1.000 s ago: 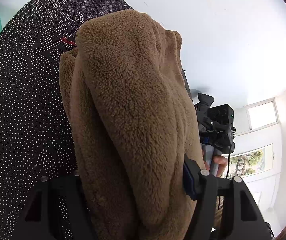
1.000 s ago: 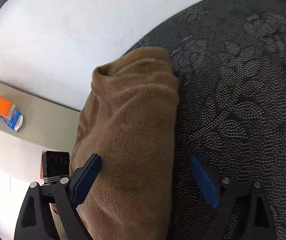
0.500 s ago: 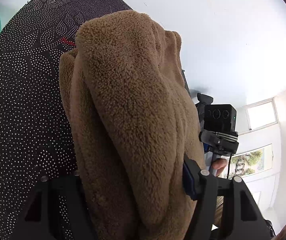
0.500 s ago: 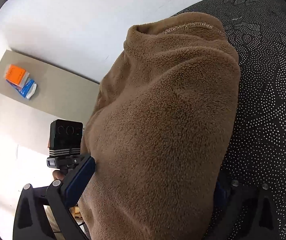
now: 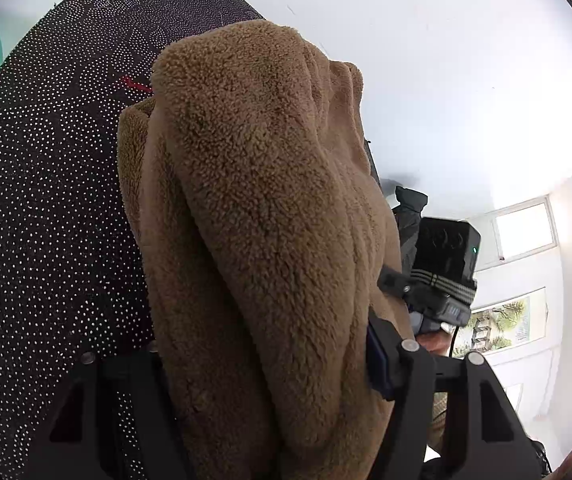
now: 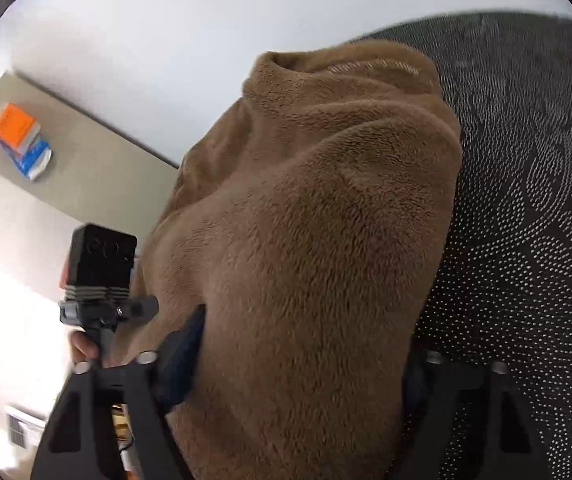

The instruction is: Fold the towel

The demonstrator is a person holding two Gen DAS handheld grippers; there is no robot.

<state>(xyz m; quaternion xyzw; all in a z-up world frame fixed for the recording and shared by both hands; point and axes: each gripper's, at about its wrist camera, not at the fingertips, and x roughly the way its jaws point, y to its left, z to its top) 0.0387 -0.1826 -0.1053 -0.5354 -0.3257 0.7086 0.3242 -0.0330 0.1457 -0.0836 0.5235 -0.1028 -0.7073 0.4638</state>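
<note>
A brown fluffy towel [image 5: 262, 208] hangs bunched over a black cloth with white dots [image 5: 46, 184]. My left gripper [image 5: 266, 360] is shut on the towel's lower part; its left finger is hidden by pile and the blue pad of its right finger [image 5: 377, 356] presses the fabric. In the right wrist view the same towel [image 6: 317, 216] fills the span of my right gripper [image 6: 297, 364], which is shut on it, one blue pad [image 6: 182, 352] showing. Each gripper holds one side of the bunch, and each sees the other's black camera block [image 6: 102, 264].
The dotted cloth [image 6: 525, 200] continues on the right in the right wrist view. A white wall stands behind. Orange and blue packets [image 6: 20, 138] lie on a beige surface. A window [image 5: 525, 232] and a palm picture [image 5: 501, 320] are off to the right. A hand [image 6: 84, 350] holds the left gripper.
My right gripper was open beside the towel, then moved over it and closed on it, and the bunch has risen in its view. The left gripper kept its hold and barely moved.
</note>
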